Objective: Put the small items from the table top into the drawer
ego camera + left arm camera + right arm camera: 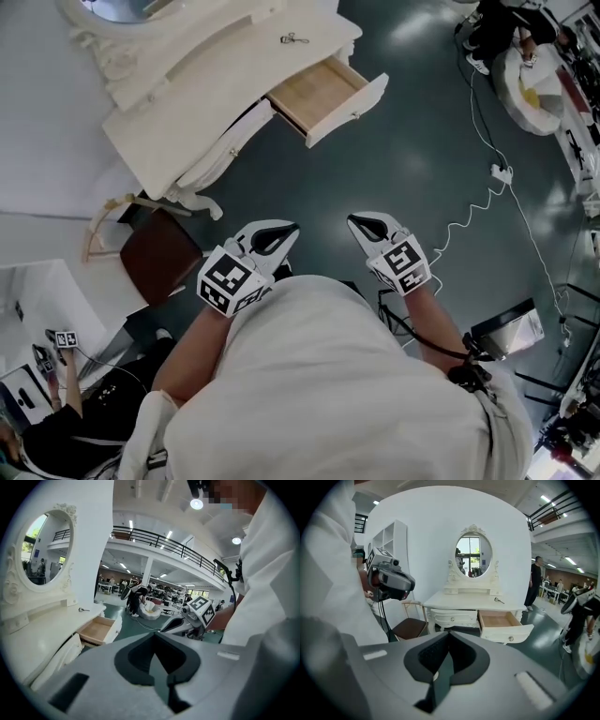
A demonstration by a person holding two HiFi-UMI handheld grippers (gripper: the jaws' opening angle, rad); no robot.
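The white dressing table (178, 103) stands well ahead of the person, across the dark floor, with an oval mirror (473, 557) on top. A brown-seated chair (159, 255) sits beside it. The drawer (323, 94) is pulled out and its wooden inside looks bare. The left gripper (292, 228) and the right gripper (352, 221) are held side by side close to the person's body, well apart from the table. On each the jaws are closed, tips meeting, with nothing between them and touching nothing. A small metal item (293, 38) lies on the table top, just behind the open drawer.
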